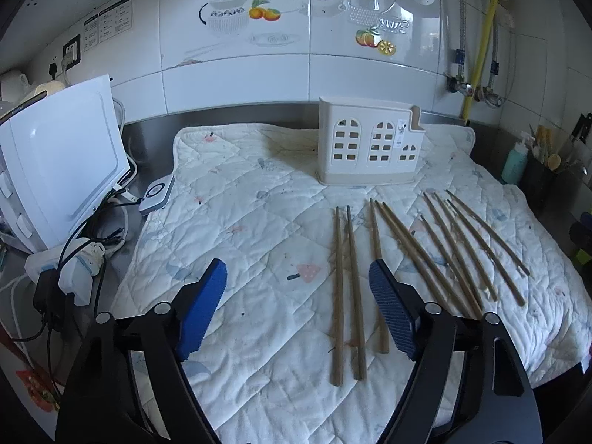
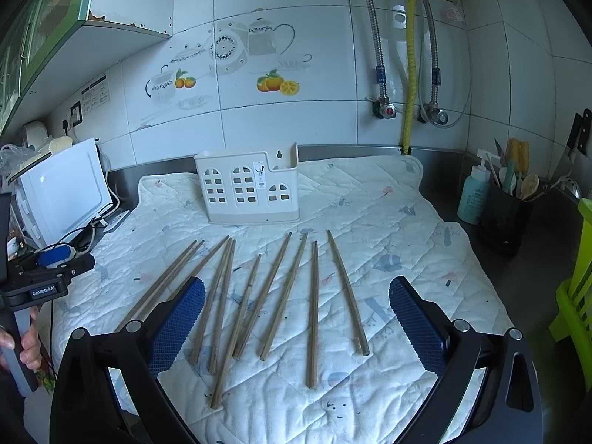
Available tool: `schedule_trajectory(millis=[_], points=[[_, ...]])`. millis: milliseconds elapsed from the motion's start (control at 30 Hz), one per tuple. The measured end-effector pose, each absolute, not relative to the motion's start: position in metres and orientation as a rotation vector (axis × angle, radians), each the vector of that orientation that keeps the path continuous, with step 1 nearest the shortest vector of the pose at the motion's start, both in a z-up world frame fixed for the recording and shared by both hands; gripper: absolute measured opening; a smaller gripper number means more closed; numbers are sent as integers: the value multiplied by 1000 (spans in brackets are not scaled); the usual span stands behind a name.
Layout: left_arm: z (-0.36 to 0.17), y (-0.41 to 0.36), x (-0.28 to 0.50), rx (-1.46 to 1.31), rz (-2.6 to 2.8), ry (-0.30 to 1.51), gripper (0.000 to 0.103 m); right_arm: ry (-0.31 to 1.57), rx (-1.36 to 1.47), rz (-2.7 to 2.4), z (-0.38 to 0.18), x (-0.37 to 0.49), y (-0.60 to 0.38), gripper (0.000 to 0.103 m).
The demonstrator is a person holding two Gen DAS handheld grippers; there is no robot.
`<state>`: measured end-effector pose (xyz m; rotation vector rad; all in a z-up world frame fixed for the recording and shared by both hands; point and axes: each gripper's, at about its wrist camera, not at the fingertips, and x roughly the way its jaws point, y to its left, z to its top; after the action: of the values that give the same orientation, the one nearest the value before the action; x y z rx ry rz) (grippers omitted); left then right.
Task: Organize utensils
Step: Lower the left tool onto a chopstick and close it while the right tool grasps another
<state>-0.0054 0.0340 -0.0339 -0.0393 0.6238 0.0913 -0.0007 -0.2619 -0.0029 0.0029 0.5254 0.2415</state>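
Observation:
Several brown wooden chopsticks (image 1: pixel 347 288) lie side by side on a white quilted mat (image 1: pixel 240 222); they also show in the right wrist view (image 2: pixel 266 296). A white utensil holder with window cut-outs (image 1: pixel 370 144) stands empty at the back of the mat, and shows in the right wrist view (image 2: pixel 248 192). My left gripper (image 1: pixel 298 270) is open and empty, just above the mat left of the chopsticks. My right gripper (image 2: pixel 296 292) is open and empty over the near ends of the chopsticks. The left gripper also shows at the left edge of the right wrist view (image 2: pixel 48 259).
A white appliance (image 1: pixel 55 170) with cables and a power strip (image 1: pixel 74 270) stands left of the mat. A black utensil pot (image 2: pixel 507 214) and a teal bottle (image 2: pixel 473 196) stand at the right, with a green rack (image 2: pixel 577 288). The tiled wall carries pipes (image 2: pixel 409 74).

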Motion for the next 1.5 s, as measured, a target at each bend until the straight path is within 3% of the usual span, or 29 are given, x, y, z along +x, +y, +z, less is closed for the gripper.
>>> schedule_trajectory(millis=[167, 567, 967, 1033, 1267, 1500], points=[[-59, 30, -3, -44, 36, 693, 56, 541, 27, 232, -11, 1, -269, 96], [-111, 20, 16, -71, -42, 817, 33, 600, 46, 204, -37, 10, -283, 95], [-121, 16, 21, -25, -18, 808, 33, 658, 61, 174, -65, 23, -297, 85], [-121, 15, 22, -16, -12, 801, 33, 669, 70, 173, -70, 26, -301, 72], [-121, 13, 24, -16, -19, 788, 33, 718, 87, 150, -86, 40, -311, 56], [-121, 19, 26, -82, -39, 770, 12, 746, 79, 153, -97, 55, -312, 37]])
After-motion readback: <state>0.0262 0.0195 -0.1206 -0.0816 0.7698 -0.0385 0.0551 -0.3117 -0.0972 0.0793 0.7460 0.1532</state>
